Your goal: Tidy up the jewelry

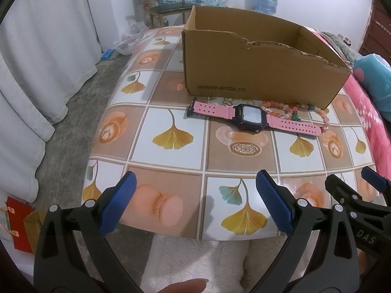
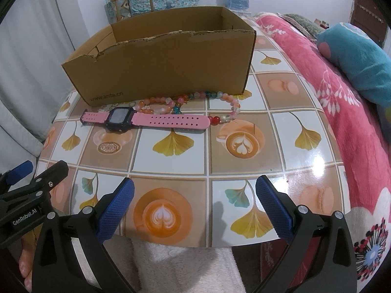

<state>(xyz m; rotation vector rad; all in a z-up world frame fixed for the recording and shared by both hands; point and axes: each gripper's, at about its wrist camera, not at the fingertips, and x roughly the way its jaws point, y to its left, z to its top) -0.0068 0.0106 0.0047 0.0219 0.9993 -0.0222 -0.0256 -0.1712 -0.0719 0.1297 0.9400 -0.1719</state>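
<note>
While both grippers hang over the near edge of the table (image 1: 171, 112), neither touches anything. The left gripper (image 1: 195, 202) has its jaws spread wide and empty; the right gripper (image 2: 195, 202) stands the same, wide apart with nothing between its pads. Each shows at the side of the other's view, just beside it.

The watch (image 2: 144, 119), pink strap laid out flat, lies on the table in front of the box (image 2: 161, 66), close to its front wall but apart from it. The beads (image 2: 195, 102), a mixed orange, white and green string, lie between watch and box, one end curling round the strap's tip. Contact between beads and box cannot be told. No item shows inside the open-topped box.

A pink blanket (image 2: 342, 112) lies to the right of the table.
</note>
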